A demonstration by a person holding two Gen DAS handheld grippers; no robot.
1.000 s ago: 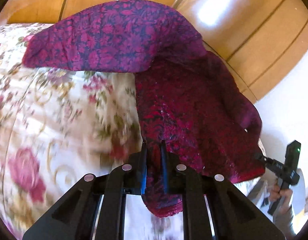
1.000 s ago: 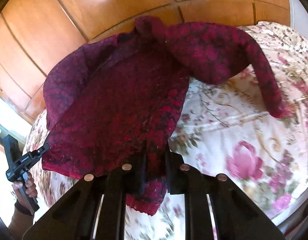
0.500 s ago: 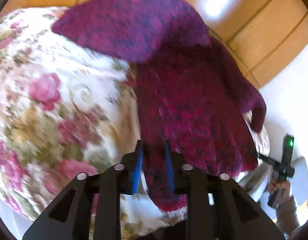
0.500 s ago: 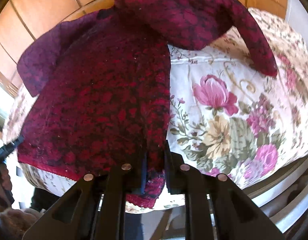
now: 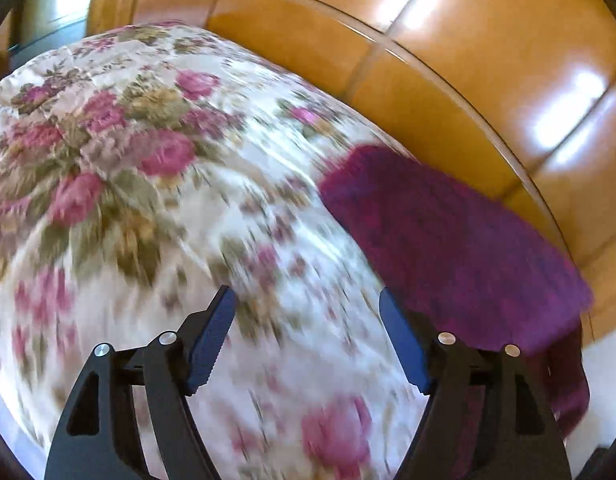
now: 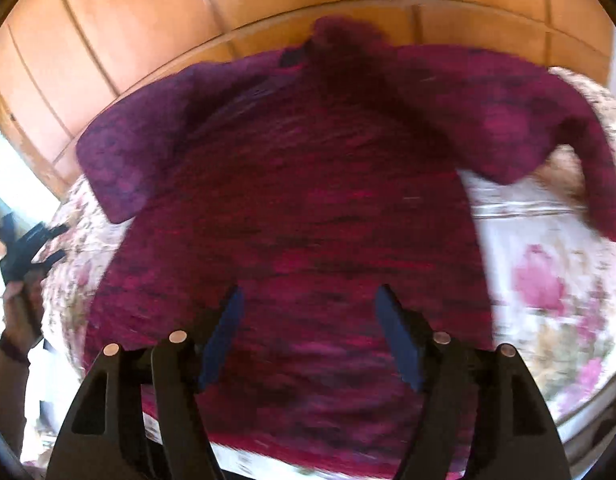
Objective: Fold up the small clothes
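Observation:
A dark red patterned knitted sweater (image 6: 308, 216) lies spread flat on the floral bedcover (image 6: 548, 280), sleeves out to both sides, hem toward me. My right gripper (image 6: 308, 312) is open and empty above the sweater's lower part. My left gripper (image 5: 308, 316) is open and empty over the bare bedcover (image 5: 148, 208); one sleeve of the sweater (image 5: 448, 248) lies to its right. In the right wrist view the left gripper (image 6: 28, 244) shows at the far left, off the sweater.
A glossy wooden wardrobe wall (image 5: 468, 60) stands close behind the bed. The bed edge (image 6: 588, 408) runs at the lower right of the right wrist view. Both views are motion-blurred.
Both grippers have let go of the sweater's hem and opened wide. The sweater now lies flat on the bed. The left gripper has swung left, over the bare bedcover.

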